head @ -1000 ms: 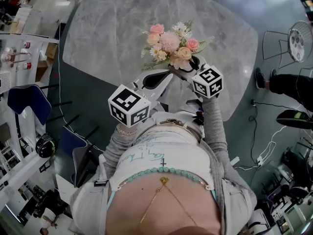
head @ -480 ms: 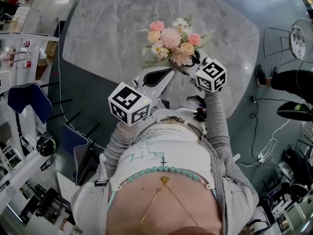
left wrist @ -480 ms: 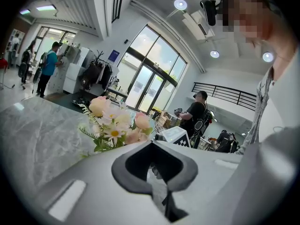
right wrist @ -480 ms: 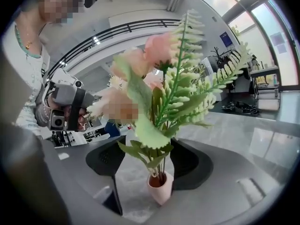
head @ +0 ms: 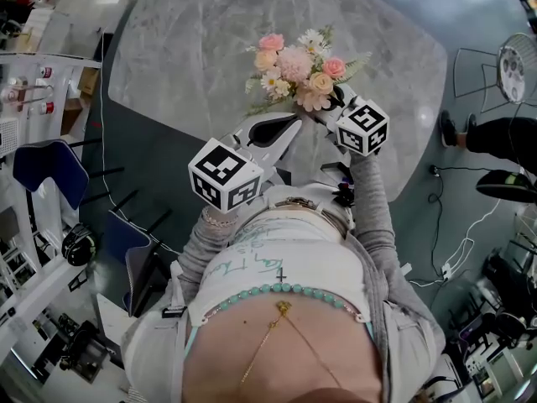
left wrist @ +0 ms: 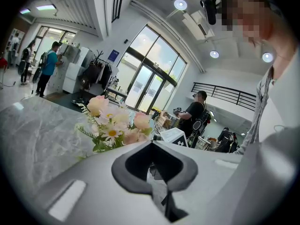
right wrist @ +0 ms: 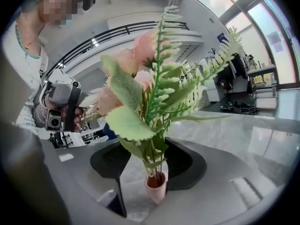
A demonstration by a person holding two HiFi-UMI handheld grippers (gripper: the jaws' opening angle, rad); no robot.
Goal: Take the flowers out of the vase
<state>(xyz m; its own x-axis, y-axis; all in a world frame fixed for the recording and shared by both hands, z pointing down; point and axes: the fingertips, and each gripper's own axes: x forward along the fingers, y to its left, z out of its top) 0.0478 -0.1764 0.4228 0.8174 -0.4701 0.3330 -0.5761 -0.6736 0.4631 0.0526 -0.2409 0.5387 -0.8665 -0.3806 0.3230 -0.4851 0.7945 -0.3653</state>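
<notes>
A bouquet of pink, peach and white flowers (head: 298, 67) with fern leaves stands near the front of the grey marble table (head: 185, 49). In the head view the blooms hide its vase. The right gripper view shows the small pink vase (right wrist: 156, 187) on the tabletop, with green stems (right wrist: 152, 144) rising from it. My right gripper (right wrist: 150, 165) is open, and the vase and stems stand between its pads, close to the right one. My left gripper (head: 281, 130) hovers just left of the bouquet, shut and holding nothing. In its own view the flowers (left wrist: 115, 123) lie ahead to the left.
The table's near edge runs just below both grippers. A blue chair (head: 42, 170) and cluttered shelves stand at the left. A seated person's legs (head: 495, 145) and a wire chair (head: 513, 67) are at the right. Cables lie on the floor.
The right gripper and the bouquet have shifted slightly up and right over the last second. The left gripper has barely moved.
</notes>
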